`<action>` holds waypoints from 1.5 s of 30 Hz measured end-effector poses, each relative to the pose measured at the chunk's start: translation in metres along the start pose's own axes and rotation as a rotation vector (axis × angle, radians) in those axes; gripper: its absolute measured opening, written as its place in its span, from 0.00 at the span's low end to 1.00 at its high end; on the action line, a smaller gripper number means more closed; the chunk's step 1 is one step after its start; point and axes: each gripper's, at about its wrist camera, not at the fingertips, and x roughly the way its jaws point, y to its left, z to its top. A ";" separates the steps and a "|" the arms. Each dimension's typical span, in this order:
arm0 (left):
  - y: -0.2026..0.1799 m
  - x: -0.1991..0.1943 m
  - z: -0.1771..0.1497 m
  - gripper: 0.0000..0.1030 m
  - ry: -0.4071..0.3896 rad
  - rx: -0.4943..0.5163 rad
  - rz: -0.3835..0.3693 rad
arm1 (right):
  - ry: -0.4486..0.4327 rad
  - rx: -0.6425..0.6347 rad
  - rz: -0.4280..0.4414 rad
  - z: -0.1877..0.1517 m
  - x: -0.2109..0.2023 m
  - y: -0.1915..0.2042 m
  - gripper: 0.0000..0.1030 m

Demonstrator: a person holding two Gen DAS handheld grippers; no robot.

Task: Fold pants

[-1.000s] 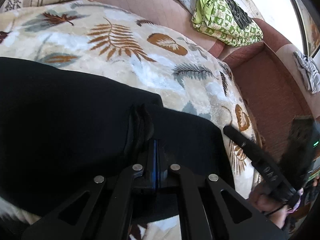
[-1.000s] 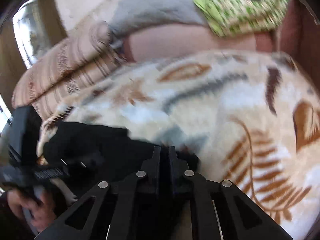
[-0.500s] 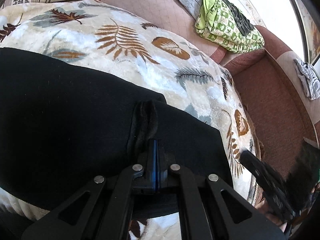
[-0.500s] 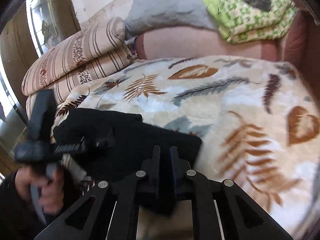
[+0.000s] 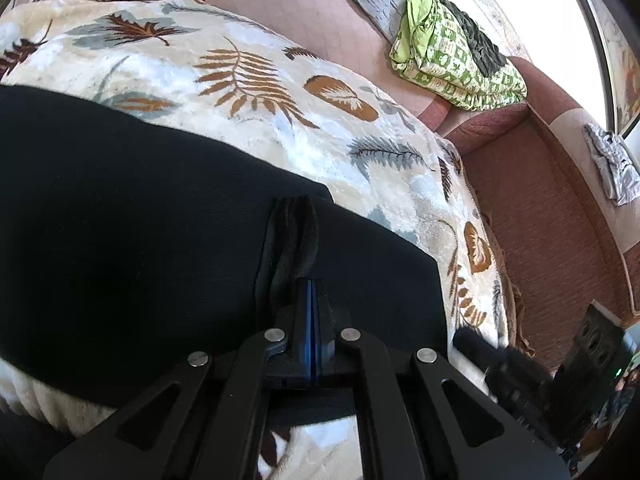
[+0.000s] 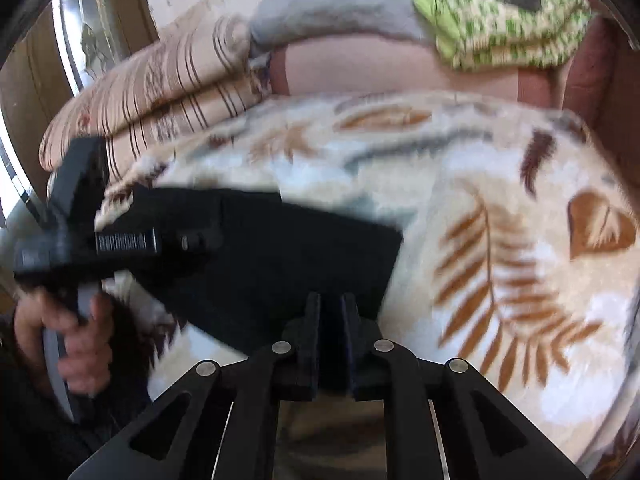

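Black pants point(image 5: 140, 220) lie spread on a leaf-patterned blanket point(image 5: 260, 80). The left gripper point(image 5: 311, 292) has its fingers pressed together, pinching a bunched fold. Green checked bedding point(image 5: 452, 60) sits behind. The right gripper point(image 6: 331, 308), its fingers narrowly parted after opening, grips nothing.

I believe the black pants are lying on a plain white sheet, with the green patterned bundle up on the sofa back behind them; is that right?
Not quite: the black pants lie on a cream blanket printed with leaves, not a plain white sheet, as the left wrist view shows. The green patterned bundle is indeed on the sofa back.
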 end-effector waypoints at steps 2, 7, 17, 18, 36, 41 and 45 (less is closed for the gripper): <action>0.002 -0.010 -0.004 0.02 -0.015 -0.019 -0.028 | -0.028 0.020 0.017 0.005 0.001 0.003 0.11; 0.017 -0.065 -0.004 0.51 -0.170 -0.084 -0.027 | -0.049 0.051 0.059 0.014 0.014 0.011 0.11; 0.133 -0.178 0.010 0.68 -0.349 -0.459 -0.011 | 0.069 -0.047 0.045 0.036 0.104 0.064 0.18; 0.144 -0.179 0.008 0.71 -0.349 -0.501 -0.007 | 0.036 -0.062 0.043 0.034 0.100 0.065 0.18; 0.214 -0.118 0.022 0.73 -0.243 -0.650 -0.164 | -0.140 0.006 0.086 0.033 0.009 0.039 0.21; 0.210 -0.121 0.025 0.59 -0.267 -0.620 -0.129 | -0.135 0.013 0.077 0.031 0.007 0.038 0.21; 0.206 -0.124 0.021 0.45 -0.269 -0.600 -0.081 | -0.131 0.026 0.082 0.031 0.008 0.035 0.21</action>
